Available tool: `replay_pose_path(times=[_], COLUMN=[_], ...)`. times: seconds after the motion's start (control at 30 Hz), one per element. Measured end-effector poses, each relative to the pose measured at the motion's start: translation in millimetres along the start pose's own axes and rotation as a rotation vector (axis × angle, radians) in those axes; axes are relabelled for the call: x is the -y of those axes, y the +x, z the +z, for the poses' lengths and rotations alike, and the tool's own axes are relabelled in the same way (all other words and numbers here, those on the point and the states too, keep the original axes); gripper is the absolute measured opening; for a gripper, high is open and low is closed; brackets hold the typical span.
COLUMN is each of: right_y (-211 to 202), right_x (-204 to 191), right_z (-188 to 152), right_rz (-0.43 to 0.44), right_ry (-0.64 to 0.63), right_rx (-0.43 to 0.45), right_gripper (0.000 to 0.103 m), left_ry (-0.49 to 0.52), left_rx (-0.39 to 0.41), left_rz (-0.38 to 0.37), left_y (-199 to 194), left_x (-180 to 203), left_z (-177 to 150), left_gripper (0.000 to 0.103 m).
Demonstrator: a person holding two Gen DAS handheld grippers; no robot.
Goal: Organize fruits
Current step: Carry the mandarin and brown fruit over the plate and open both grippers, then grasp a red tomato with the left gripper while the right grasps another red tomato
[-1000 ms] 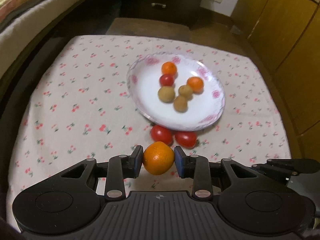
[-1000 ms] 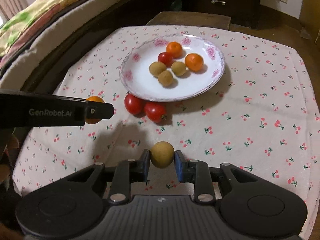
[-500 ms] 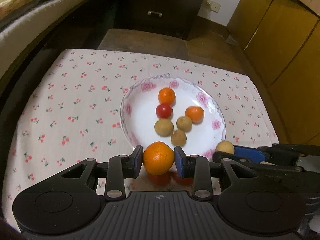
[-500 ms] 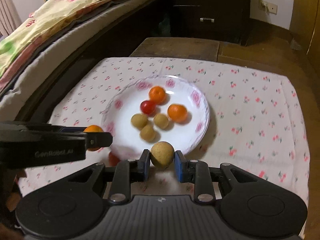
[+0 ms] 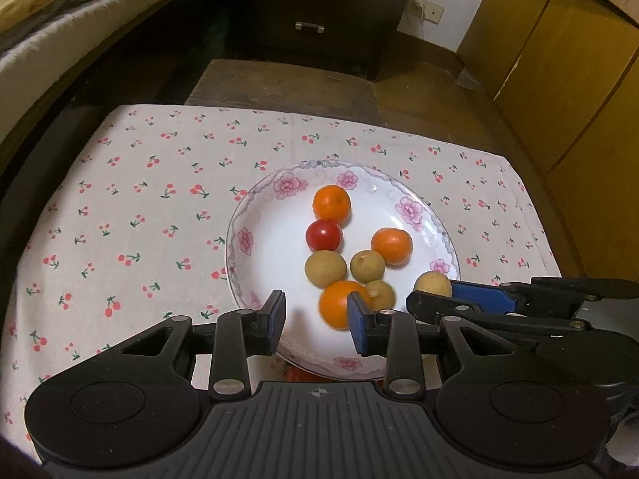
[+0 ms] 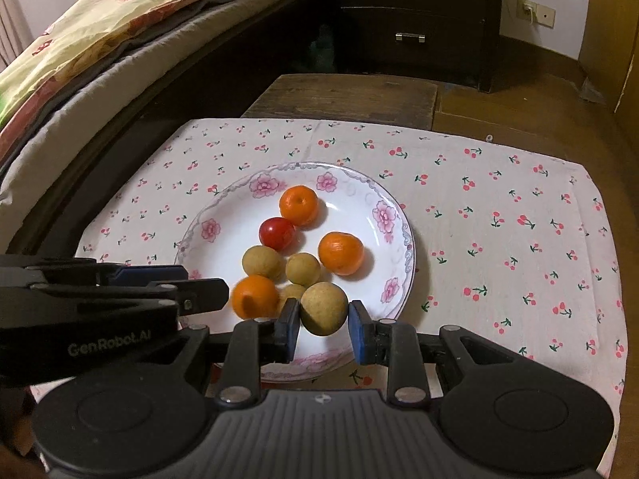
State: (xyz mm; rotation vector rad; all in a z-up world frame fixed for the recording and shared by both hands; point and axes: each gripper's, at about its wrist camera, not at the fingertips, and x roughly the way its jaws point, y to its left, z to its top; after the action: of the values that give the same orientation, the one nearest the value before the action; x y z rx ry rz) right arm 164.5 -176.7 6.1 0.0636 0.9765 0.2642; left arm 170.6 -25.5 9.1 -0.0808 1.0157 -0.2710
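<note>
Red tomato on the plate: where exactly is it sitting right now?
In the right wrist view the red tomato lies near the middle of the plate, just below-left of the far orange and just above a brown fruit.

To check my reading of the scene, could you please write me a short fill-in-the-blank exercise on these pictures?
1. The right gripper is shut on one round fruit, whose colour is ___.
2. Exactly ___ red tomato lies on the plate.
3. The tablecloth is printed with small red ___.

Missing words: brown; one; cherries.
</note>
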Motion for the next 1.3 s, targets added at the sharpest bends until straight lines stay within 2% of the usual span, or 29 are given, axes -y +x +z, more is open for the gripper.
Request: replay_pose_path(times=[0.83,1.3], right_y=[-15,-38], right_x=[4,-17], right_z=[1,-28], right_rz=[0.0,0.052], right_ry=[0.022,-0.049], right_rx=[0.036,0.021], right_gripper=[0.028,0.028], left_ry=[-0.009,-0.037], left_rx=[0.01,-0.006], left_rz=[-0.009,-0.02], left_y=[-12,-23], left_x=[-3,-11], left_z=[-8,-31], left_gripper=[0.045,0.045])
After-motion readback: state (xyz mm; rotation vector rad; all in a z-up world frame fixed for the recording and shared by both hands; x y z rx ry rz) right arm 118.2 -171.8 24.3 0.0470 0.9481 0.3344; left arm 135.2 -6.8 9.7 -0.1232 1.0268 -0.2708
